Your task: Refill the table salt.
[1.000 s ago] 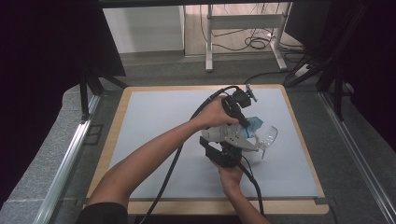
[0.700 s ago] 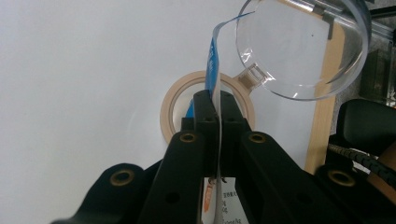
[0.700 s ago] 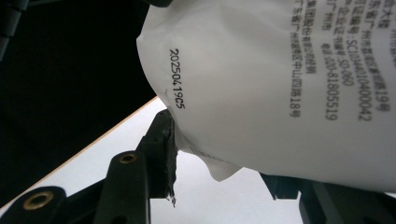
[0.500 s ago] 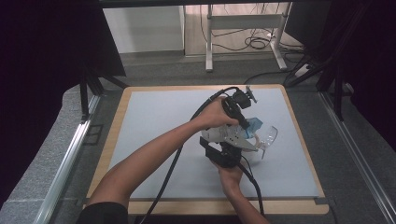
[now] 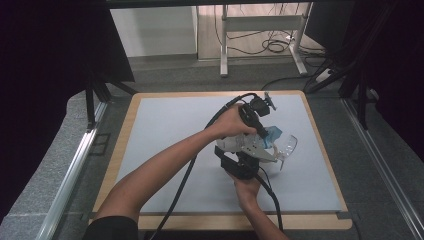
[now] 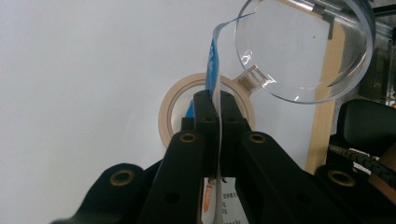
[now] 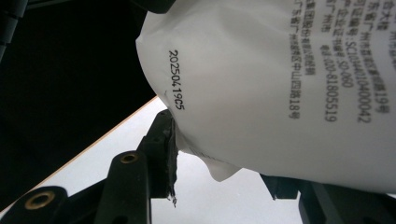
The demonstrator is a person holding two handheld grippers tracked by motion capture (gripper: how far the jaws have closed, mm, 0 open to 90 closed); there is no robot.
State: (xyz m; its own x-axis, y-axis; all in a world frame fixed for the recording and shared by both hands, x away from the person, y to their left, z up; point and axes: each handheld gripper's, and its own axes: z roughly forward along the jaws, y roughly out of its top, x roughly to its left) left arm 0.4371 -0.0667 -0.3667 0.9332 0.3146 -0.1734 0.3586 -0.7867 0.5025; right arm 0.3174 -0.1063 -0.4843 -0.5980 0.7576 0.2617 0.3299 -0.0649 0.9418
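A white pouch [image 7: 289, 84] with black print and a blue end [image 5: 274, 134] hangs above the mat, held between both grippers. My left gripper [image 6: 213, 95] is shut on the pouch's thin top edge [image 6: 215, 60]; in the high view it [image 5: 266, 134] comes down from above, at the end of the long forearm. My right gripper [image 7: 224, 154] grips the pouch's bulging body from below, one jaw on each side; in the high view it [image 5: 250, 150] rises from the hand at the bottom. A clear plastic cup [image 6: 303, 51] lies just beyond the pouch, also seen from above [image 5: 287, 146].
A roll of beige tape [image 6: 170, 112] lies flat on the mat under the pouch. The pale grey mat [image 5: 165, 135] covers a wooden board [image 5: 125, 135]. Black cables [image 5: 180, 190] trail from both grippers toward the near edge. A desk frame [image 5: 260, 30] stands beyond the table.
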